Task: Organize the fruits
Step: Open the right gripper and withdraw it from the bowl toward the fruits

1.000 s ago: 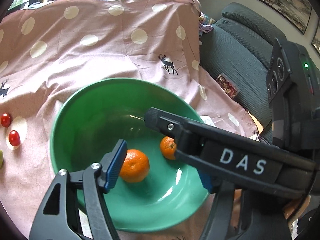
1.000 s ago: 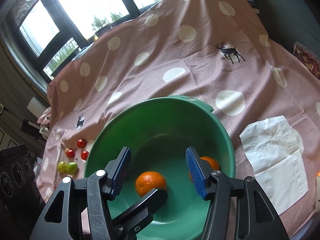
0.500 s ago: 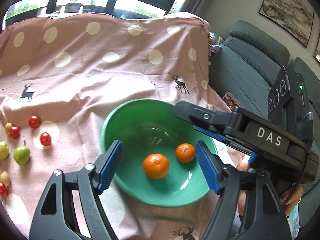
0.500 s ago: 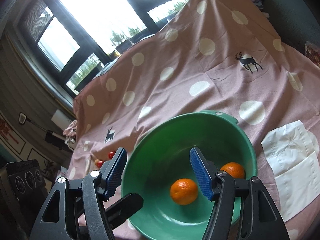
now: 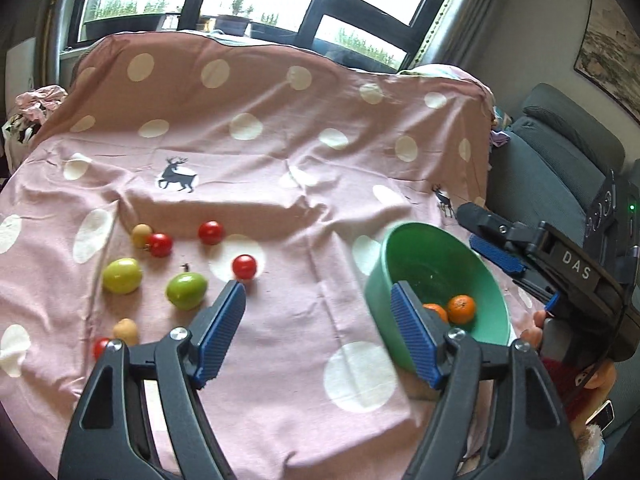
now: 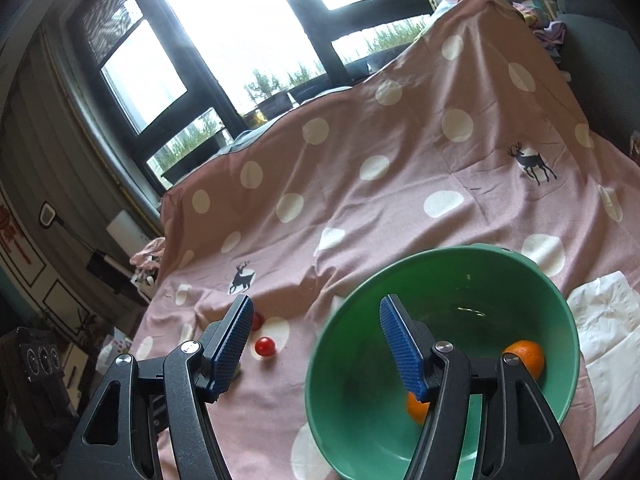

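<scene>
Jaws empty — two oranges [image 5: 461, 308] — one bowl [image 5: 378, 280]

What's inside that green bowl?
The green bowl holds two oranges: one in plain view, the other partly hidden behind the right gripper's finger. Nothing else shows inside, though the fingers cover some of the bottom.

Daylight floods through tall black-framed windows [image 5: 280, 4] with greenery outside; potted plants [image 6: 276, 92] line the sill. A pink cloth [image 5: 256, 152] with white dots and deer prints drapes the work surface; a grey sofa [image 5: 560, 152] stands to its right; a framed landscape painting [image 5: 612, 44] hangs on the pale wall above it. A white paper napkin [image 6: 608, 344] lies on the cloth.
</scene>
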Demonstrator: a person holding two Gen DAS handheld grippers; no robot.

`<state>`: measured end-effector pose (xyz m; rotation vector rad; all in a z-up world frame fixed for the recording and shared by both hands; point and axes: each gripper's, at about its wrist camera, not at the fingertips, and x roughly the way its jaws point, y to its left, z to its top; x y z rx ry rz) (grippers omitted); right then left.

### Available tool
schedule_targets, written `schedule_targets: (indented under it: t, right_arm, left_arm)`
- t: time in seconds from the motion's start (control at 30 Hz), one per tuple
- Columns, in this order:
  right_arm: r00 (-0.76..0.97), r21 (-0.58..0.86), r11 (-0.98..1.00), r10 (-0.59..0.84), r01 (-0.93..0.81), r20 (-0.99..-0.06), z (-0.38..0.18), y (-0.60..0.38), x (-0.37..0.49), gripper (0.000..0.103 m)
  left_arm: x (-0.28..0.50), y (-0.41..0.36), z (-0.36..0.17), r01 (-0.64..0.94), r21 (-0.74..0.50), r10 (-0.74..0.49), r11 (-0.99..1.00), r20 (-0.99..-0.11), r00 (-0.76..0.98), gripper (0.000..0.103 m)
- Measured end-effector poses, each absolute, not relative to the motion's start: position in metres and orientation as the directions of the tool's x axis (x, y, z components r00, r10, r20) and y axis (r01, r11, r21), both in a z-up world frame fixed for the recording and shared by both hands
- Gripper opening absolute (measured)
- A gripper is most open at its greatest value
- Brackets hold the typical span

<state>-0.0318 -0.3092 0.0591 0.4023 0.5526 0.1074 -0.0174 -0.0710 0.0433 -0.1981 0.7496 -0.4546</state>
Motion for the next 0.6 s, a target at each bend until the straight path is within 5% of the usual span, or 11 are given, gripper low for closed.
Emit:
schedule_targets:
  t: [0.23, 0.6]
  right_arm:
    - [0.864, 0.334, 0.942, 0.196, -0.035, -0.464, 0.059, -0.273, -0.029, 0.066]
    - [0.816, 0.123, 0.985, 0.166, -0.117, -0.553, 0.038, -0.203, -0.017, 0.066]
  left_arm:
    - [-0.018, -0.007, 0.034, 0.204, -0.291, -0.348, 0.935, -0.631, 0.694, 0.075]
    - [-0.005, 0.063, 0.012, 0.044, -0.273, -0.212, 0.961, -0.626, 0.75, 0.075]
